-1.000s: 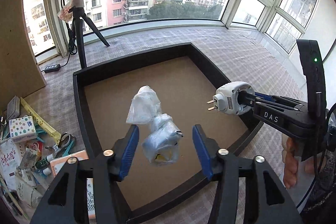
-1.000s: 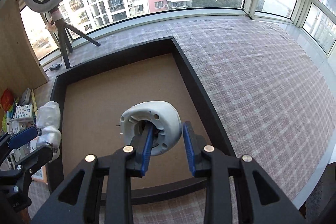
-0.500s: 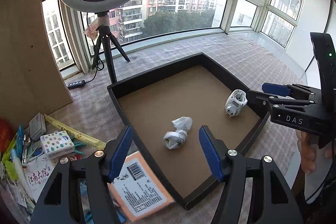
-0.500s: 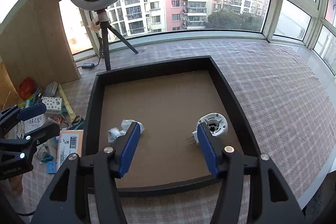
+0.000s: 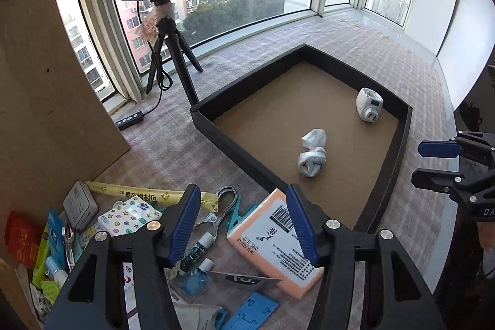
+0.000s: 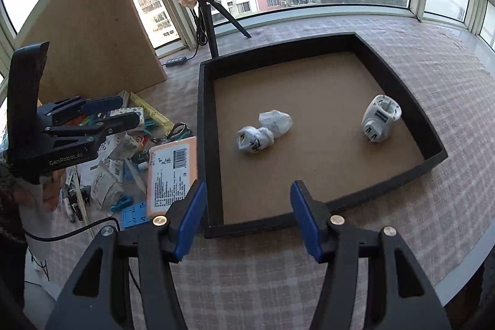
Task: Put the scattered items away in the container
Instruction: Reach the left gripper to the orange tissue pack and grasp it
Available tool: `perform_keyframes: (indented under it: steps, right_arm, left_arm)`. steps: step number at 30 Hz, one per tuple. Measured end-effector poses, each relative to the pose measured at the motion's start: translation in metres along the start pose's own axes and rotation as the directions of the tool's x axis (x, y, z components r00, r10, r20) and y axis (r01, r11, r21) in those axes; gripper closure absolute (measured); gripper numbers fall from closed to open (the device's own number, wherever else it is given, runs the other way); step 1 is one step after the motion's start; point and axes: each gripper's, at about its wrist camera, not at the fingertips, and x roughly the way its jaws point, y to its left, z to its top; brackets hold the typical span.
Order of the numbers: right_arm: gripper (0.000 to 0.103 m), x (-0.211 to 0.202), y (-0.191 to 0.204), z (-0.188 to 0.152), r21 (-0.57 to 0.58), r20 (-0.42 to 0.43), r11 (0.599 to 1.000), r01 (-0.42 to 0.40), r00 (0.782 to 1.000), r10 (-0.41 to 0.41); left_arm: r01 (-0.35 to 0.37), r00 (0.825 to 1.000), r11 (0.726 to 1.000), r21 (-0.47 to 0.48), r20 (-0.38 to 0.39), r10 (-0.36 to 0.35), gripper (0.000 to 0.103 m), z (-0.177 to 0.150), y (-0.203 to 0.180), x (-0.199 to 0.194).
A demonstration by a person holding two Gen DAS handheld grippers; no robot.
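The black tray with a brown floor holds a knotted white plastic bag and a white plug adapter. My left gripper hovers over the clutter left of the tray, above a metal clip and an orange box. Its jaws are closing with nothing between the pads. My right gripper stands open and empty over the tray's near rim.
The pile also holds a star-patterned tissue pack, a yellow stick pack, a small green bottle and blue plastic pieces. A ring-light tripod, a power strip and a cardboard panel stand behind it.
Both grippers let go: the bag and the adapter now lie in the tray. Both pulled back from it, the left swinging over the clutter pile with its jaws narrower.
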Motion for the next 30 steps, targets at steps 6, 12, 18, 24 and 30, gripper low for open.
perform_keyframes:
  steps: [6, 12, 18, 24, 30]
  right_arm:
    - [0.062, 0.03, 0.028, -0.035, 0.144, -0.082, 0.989, -0.033, 0.996, 0.045]
    - [0.062, 0.054, 0.062, -0.05, 0.186, -0.124, 0.981, -0.057, 0.989, 0.081]
    - [0.064, 0.08, 0.07, -0.051, 0.235, -0.181, 0.97, -0.058, 0.978, 0.102]
    - [0.064, 0.1, 0.063, -0.052, 0.302, -0.215, 0.95, -0.074, 0.966, 0.143]
    - [0.064, 0.111, 0.056, -0.052, 0.347, -0.231, 0.934, -0.086, 0.957, 0.174]
  left_arm:
    - [0.103, 0.991, 0.987, 0.121, -0.096, -0.092, 0.06, -0.001, 0.009, 0.024]
    - [0.199, 0.968, 0.964, 0.178, -0.19, -0.165, 0.06, 0.0, 0.016, 0.044]
    - [0.261, 0.946, 0.939, 0.223, -0.254, -0.203, 0.06, 0.001, 0.016, 0.062]
    - [0.297, 0.926, 0.924, 0.24, -0.307, -0.218, 0.06, 0.0, 0.012, 0.081]
    - [0.345, 0.905, 0.912, 0.222, -0.337, -0.26, 0.058, 0.001, 0.009, 0.092]
